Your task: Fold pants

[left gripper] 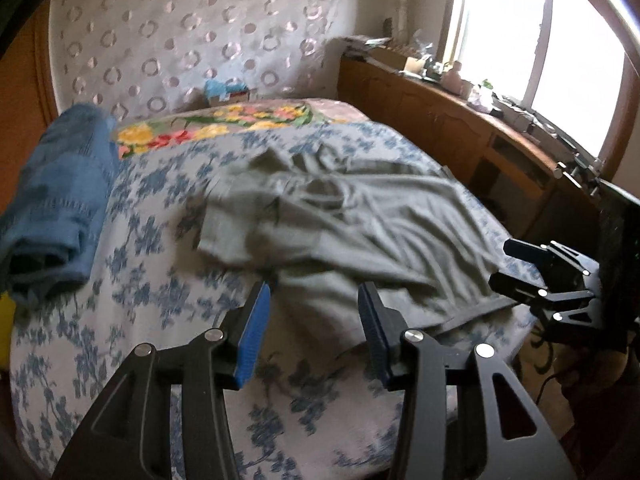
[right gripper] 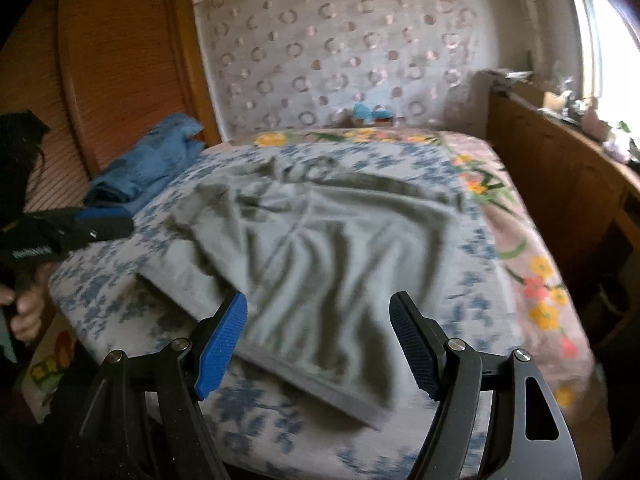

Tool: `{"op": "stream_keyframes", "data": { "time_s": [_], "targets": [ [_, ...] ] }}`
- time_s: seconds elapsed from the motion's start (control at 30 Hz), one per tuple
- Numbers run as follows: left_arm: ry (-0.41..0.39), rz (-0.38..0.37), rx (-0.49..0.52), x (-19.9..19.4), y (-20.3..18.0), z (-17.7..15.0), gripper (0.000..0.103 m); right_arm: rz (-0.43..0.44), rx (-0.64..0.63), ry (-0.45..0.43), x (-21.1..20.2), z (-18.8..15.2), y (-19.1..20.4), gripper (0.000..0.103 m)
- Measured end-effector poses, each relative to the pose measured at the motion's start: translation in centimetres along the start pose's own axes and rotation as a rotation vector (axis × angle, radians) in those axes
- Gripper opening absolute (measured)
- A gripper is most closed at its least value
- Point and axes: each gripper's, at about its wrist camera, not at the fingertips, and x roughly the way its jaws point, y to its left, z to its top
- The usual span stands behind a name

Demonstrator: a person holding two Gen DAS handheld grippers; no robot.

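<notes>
Grey-green pants (left gripper: 340, 220) lie crumpled and creased on the blue-flowered bed cover (left gripper: 140, 280). In the right wrist view the pants (right gripper: 312, 248) spread across the bed, with a hem at the near edge. My left gripper (left gripper: 314, 292) is open and empty, above the near edge of the pants. My right gripper (right gripper: 318, 304) is open and empty, above the near hem. The right gripper also shows in the left wrist view (left gripper: 500, 264) at the bed's right side. The left gripper shows at the left edge of the right wrist view (right gripper: 116, 222).
A folded blue garment (left gripper: 56, 208) lies at the bed's left side, also seen in the right wrist view (right gripper: 152, 160). A wooden cabinet (left gripper: 460, 128) with clutter runs along the right under the window. A small blue box (left gripper: 226, 92) sits at the headboard.
</notes>
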Motion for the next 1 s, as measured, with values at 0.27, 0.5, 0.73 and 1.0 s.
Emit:
{"op": "stream_keyframes", "data": {
  "time_s": [0.27,0.5,0.73,1.0],
  "targets": [
    [0.005,-0.01,-0.019,0.7,1.2,-1.9,0.073,0.095,-0.037,0.072,4.2,0.1,1.7,0.038],
    [-0.012,0.004,-0.032,0.9,1.1,-2.5,0.077,0.099,-0.043,0.102,6.4,1.1,1.5,0.027],
    [-0.013,0.001,-0.03,1.0,0.7,-2.7,0.077,0.114,-0.074,0.068,5.8,1.6,2.2,0.003],
    [-0.025,0.001,-0.031,0.7,0.5,-2.6,0.078,0.068,-0.049,-0.082,1.9,2.6,1.4,0.001]
  ]
}}
